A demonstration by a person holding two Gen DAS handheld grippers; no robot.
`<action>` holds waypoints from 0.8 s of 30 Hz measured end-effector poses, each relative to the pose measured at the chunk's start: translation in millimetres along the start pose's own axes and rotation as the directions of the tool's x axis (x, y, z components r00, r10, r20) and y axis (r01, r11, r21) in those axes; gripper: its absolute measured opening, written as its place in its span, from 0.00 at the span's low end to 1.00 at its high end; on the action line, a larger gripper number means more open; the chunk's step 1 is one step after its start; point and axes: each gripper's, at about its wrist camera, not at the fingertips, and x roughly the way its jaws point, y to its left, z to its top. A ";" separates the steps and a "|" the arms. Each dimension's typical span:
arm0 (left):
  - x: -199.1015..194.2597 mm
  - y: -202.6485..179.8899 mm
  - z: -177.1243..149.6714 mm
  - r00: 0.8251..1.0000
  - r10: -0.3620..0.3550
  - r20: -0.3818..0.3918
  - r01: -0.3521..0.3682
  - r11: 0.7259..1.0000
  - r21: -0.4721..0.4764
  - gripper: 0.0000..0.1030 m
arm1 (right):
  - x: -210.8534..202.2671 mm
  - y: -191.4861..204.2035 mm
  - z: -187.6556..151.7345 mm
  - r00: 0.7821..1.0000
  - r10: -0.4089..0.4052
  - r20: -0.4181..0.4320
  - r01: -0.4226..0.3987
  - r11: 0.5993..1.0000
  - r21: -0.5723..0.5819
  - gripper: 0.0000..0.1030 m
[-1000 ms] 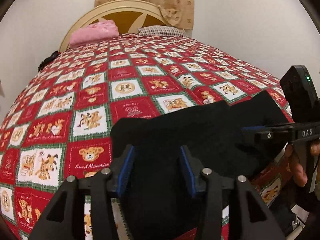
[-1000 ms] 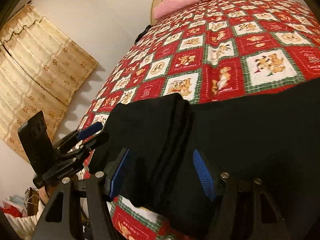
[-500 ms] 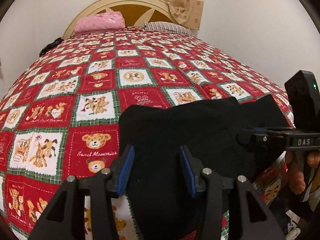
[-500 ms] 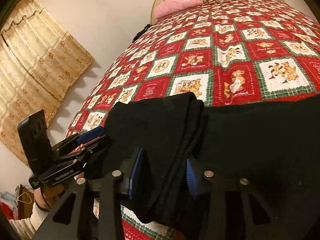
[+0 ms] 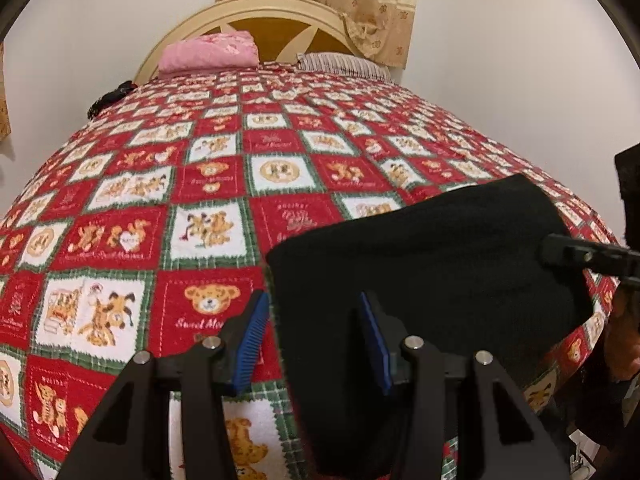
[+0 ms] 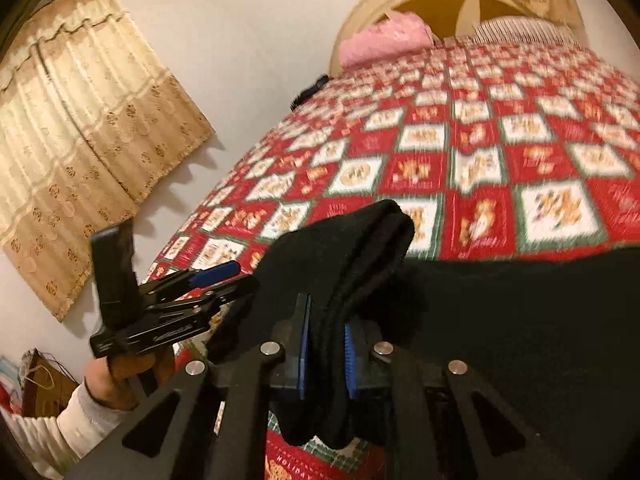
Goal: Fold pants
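Note:
The black pants (image 5: 432, 264) lie folded at the near edge of the bed. My left gripper (image 5: 312, 344) is open, its blue pads either side of the pants' left edge, one pad over the quilt. My right gripper (image 6: 326, 356) is shut on a thick fold of the black pants (image 6: 348, 256), which stands up between its blue pads. The left gripper (image 6: 216, 276) shows in the right wrist view at the pants' far end. The right gripper's tip (image 5: 560, 250) shows at the right edge of the left wrist view.
A red, white and green teddy-bear quilt (image 5: 208, 184) covers the bed. A pink folded blanket (image 5: 208, 54) and a striped pillow (image 5: 340, 64) lie at the cream headboard (image 5: 264, 12). Beige curtains (image 6: 80, 128) hang on the wall. A dark object (image 5: 110, 100) lies at the bed's left edge.
My right gripper has closed from wide open onto the fold of the pants. My left gripper has shifted left, off the pants' middle to their left edge, still open.

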 end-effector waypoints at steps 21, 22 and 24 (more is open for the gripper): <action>43.9 -62.2 7.3 0.997 -0.030 -0.070 0.040 0.989 0.142 0.54 | -79.0 -127.5 -16.6 0.963 -0.270 -0.014 0.270 0.958 0.097 0.14; 45.9 -63.2 7.4 0.997 -0.026 -0.074 0.037 0.989 0.144 0.54 | -76.9 -130.1 -17.5 0.962 -0.271 -0.014 0.271 0.957 0.098 0.14; 47.0 -66.2 7.2 0.997 -0.020 -0.070 0.031 0.988 0.153 0.54 | -75.2 -134.0 -18.3 0.962 -0.272 -0.012 0.272 0.956 0.107 0.14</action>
